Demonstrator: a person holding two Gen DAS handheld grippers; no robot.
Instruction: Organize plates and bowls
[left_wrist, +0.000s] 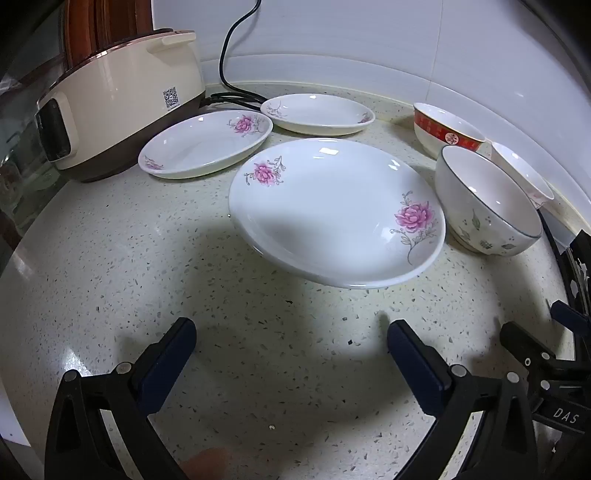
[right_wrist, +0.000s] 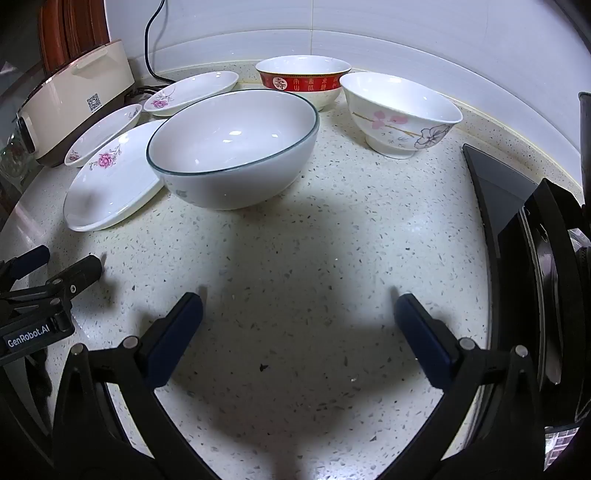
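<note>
plates (left_wrist: 336, 210) and bowls (right_wrist: 236, 147) beyond both fingers, untouched | left fingers (left_wrist: 173, 350) apart | right fingers (right_wrist: 184, 321) apart

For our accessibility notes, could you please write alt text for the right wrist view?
An open hand-held gripper hangs over a speckled counter with nothing between its fingers. Ahead stand three bowls: blue-rimmed, red-banded and pink-flowered; three flowered plates lie left.

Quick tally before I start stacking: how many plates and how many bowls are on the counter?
Plates: 3 (near plate, left plate, back plate)
Bowls: 3 (blue-rimmed bowl, red-banded bowl, pink-flower bowl)
Total: 6
</note>
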